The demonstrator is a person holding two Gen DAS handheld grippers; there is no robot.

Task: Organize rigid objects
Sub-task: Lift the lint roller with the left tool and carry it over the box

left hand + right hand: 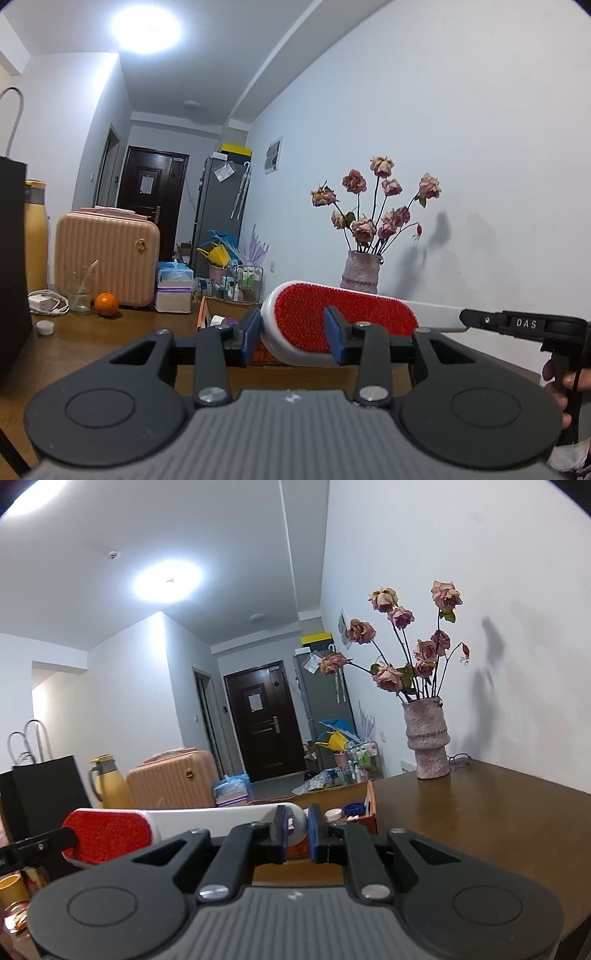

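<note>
A white lint brush with a red bristle pad (314,317) is held in the air above the wooden table (110,332). My left gripper (291,338) is shut on the brush head, its blue pads against both sides. My right gripper (297,830) is shut on the white handle end of the same brush (207,818). In the left wrist view the right gripper's black fingers (517,323) show at the handle's far end. An orange cardboard box (371,810) holding small items sits on the table just beyond the brush.
A pink vase of dried roses (428,738) stands by the wall with glasses (460,758) beside it. At the left are a pink case (107,258), an orange (106,303), a glass (79,291), a charger (46,302), a yellow flask (107,782) and a black bag (48,797).
</note>
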